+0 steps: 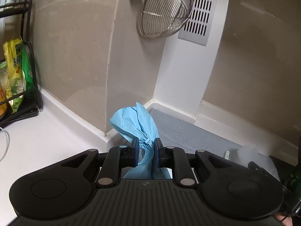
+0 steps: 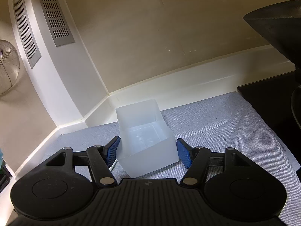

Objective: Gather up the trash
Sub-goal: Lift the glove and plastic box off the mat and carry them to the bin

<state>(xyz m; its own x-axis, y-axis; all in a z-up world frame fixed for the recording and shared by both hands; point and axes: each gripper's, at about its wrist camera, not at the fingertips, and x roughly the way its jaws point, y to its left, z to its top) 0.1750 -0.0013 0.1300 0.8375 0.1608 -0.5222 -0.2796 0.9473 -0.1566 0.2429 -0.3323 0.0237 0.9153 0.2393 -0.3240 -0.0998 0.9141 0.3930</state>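
Blue crumpled paper (image 1: 136,124) pinched in left gripper (image 1: 146,148).

Blue wrapper's (image 1: 138,124) lower end hidden, perhaps crumpled.

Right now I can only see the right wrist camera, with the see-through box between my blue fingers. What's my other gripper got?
Observer: The left gripper is shut on a crumpled blue paper, pinched between its pads.
Operator: Is there more trash over there?
Observer: Maybe. A small white stick lies on the grey mat beside the see-through box; I can't tell what it is.
Operator: What's on the far side?
Observer: A black wire rack holding yellow-green packets stands on the white counter.
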